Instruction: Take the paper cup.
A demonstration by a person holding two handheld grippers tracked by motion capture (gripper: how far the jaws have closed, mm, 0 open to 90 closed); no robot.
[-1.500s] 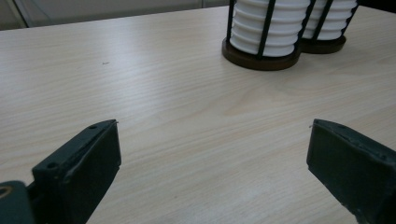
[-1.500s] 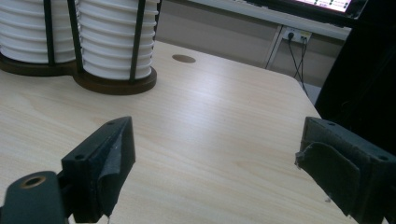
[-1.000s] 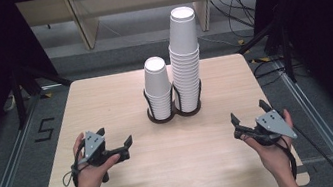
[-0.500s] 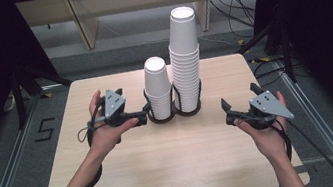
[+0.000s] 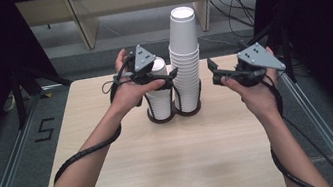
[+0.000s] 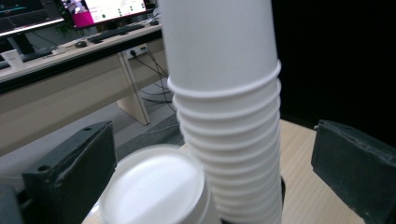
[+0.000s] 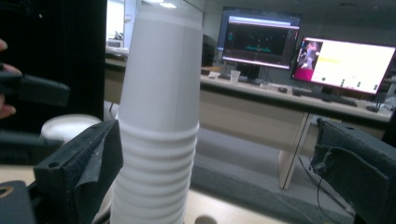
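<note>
now left tool [image 5: 171, 76] open, short cup stack [image 5: 160, 102]

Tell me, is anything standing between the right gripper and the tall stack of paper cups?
Nothing visible does. The right gripper hangs to the right of the tall stack with open air between them, its jaws open toward it. The short stack and the left gripper are on the stack's far side.
</note>
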